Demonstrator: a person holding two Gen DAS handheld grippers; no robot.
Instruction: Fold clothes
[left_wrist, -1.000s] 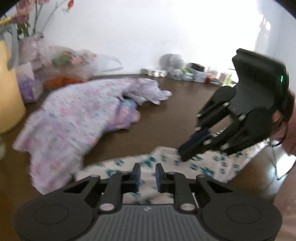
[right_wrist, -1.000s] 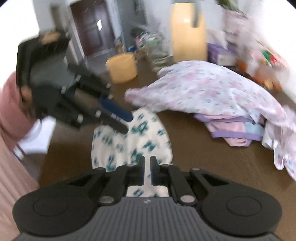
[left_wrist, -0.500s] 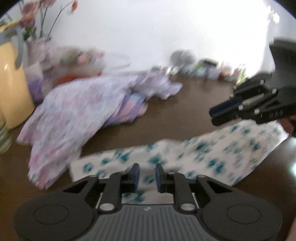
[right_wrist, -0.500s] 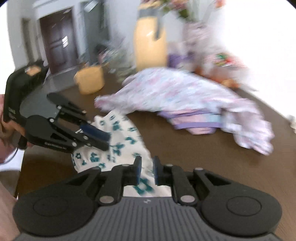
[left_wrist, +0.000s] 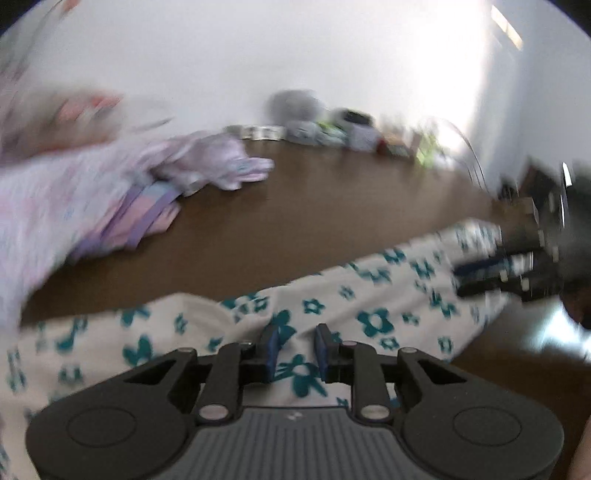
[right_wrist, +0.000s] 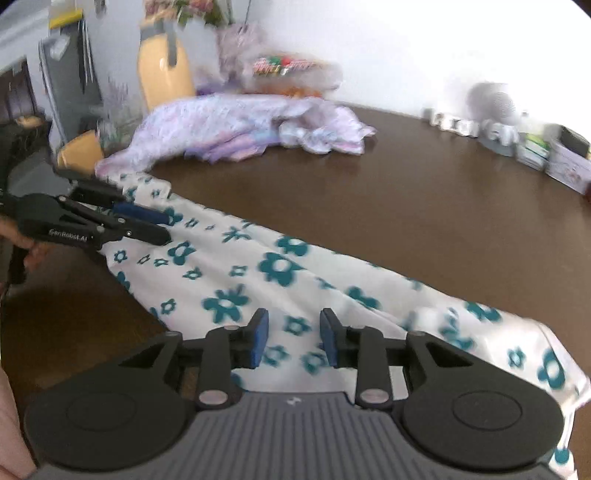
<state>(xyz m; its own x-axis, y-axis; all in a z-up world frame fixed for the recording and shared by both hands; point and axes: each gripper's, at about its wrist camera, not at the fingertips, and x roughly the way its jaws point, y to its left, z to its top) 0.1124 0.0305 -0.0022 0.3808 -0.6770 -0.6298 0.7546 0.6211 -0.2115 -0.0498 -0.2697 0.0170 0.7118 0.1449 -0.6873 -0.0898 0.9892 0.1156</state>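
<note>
The white cloth with teal flowers (right_wrist: 280, 269) lies stretched along the dark brown wooden table (right_wrist: 424, 206). The right gripper (right_wrist: 293, 338) has just been opening, nothing pinched; the left gripper (left_wrist: 294, 352) hovers narrowly parted (empty), probably to smooth it flat before folding

Bright daylight is pouring in from the right side of the left wrist view, and the white wall (left_wrist: 295, 55) there is glowing so much that it is washing out. A shiny patch of glare is sitting on the brown table (right_wrist: 424, 206). Both pictures are bending at the edges like a fishbowl, with dark corners. The left wrist view is smearing a lot: the pink clothes pile (left_wrist: 74, 206) and the other gripper at the right edge are looking streaky. The right wrist view is looking sharper in the middle, but the flowered cloth (right_wrist: 280, 266) is blurring near the bottom, and the yellow vase (right_wrist: 164, 74) is looking fuzzy.
</note>
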